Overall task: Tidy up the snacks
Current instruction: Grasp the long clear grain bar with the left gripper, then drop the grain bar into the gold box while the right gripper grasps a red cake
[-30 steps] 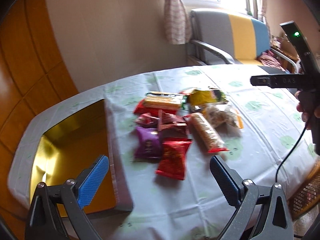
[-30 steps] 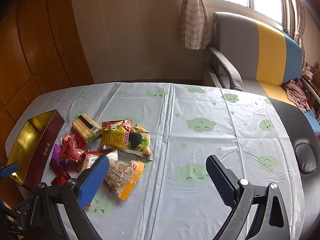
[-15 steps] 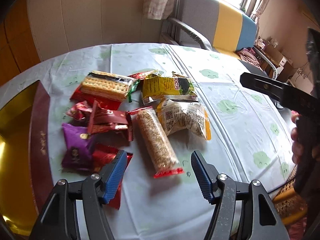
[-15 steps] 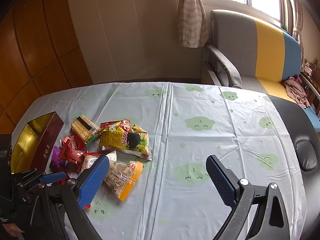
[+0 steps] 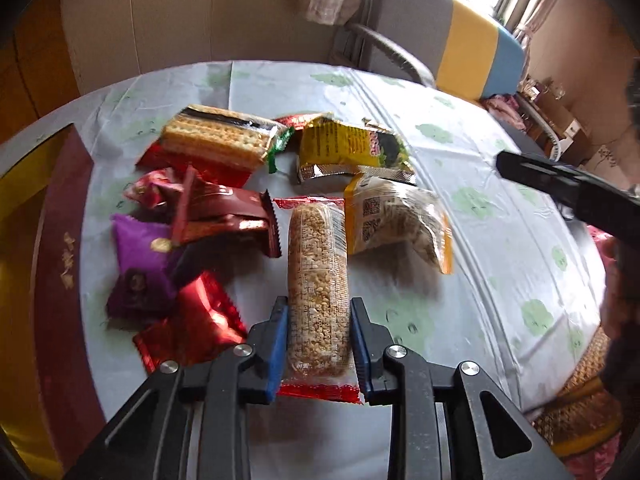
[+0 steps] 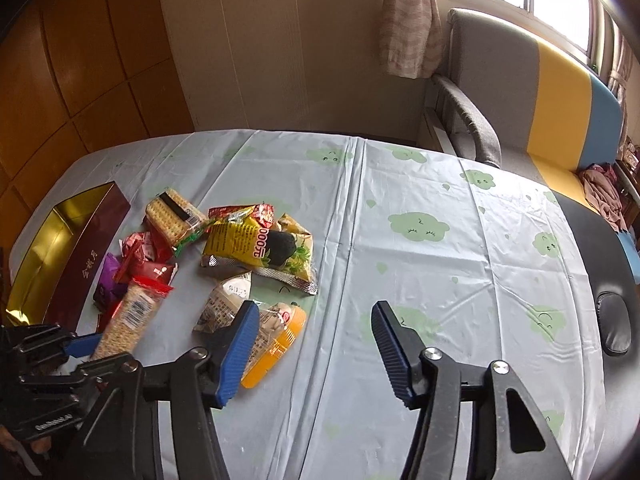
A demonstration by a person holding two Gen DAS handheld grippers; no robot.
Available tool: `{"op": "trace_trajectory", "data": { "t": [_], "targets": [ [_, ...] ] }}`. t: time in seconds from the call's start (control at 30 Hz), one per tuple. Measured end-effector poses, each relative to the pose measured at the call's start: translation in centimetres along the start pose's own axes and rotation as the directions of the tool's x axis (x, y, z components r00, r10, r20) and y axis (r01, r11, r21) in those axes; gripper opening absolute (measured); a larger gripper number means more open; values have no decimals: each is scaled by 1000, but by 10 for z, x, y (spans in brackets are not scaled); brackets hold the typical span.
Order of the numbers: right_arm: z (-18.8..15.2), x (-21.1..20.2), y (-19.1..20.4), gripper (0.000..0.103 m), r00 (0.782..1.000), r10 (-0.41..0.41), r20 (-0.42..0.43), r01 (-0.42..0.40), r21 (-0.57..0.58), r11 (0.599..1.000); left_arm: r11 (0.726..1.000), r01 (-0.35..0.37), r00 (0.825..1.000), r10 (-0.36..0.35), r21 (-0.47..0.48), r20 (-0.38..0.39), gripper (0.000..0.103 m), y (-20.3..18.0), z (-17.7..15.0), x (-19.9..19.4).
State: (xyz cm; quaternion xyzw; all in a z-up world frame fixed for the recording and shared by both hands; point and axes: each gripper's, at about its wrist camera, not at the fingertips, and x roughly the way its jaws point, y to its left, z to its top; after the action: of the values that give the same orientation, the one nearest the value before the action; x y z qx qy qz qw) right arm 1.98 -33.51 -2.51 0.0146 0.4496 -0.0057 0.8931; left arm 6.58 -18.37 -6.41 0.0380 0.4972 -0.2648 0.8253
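Left hand-held gripper now clamped on the puffed-rice bar, blue pads pressing both long sides near its lower end; half a second ago the jaws stood wide apart with the bar lying between and ahead of them, untouched. The bar lies lengthwise on the counter, red crimped ends front and back (lower end pokes out under the jaws). From the right wrist view the same bar runs diagonally toward the left gripper at the lower left edge. Right hand-held gripper jaws wide apart, nothing between them, hovering over the cloud-print cloth; its view is about as it was half a second ago, only slightly nearer the pile. Pile around the bar: clear-and-orange nut bag just right of it, touching; yellow snack bag beyond that; cracker sleeve far left of the yellow bag; dark red wafer packets just left of the bar; purple pouch and shiny red packet further left and nearer. Gold-lined maroon box sits at the counter's left edge, open. Striped sofa behind the counter, by the window.
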Motion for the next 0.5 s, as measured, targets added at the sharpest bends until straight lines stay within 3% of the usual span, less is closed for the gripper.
{"op": "trace_trajectory", "data": {
  "t": [0.1, 0.27, 0.37, 0.5],
  "targets": [
    [-4, 6, 11, 53, 999, 16, -36, -17, -45, 999, 1000, 26, 999, -25, -6, 47, 29, 12, -11, -31],
    [-12, 15, 29, 50, 992, 77, -100, -85, -68, 994, 994, 48, 991, -35, -99, 132, 29, 53, -12, -77],
    [-14, 16, 48, 50, 982, 147, -123, -155, -59, 986, 986, -1, 985, 30, -169, 172, 29, 89, -13, -102],
    [-9, 23, 91, 50, 958, 253, -136, -264, -70, 962, 956, -80, 978, 129, -281, 162, 29, 145, -9, -114]
  ]
}}
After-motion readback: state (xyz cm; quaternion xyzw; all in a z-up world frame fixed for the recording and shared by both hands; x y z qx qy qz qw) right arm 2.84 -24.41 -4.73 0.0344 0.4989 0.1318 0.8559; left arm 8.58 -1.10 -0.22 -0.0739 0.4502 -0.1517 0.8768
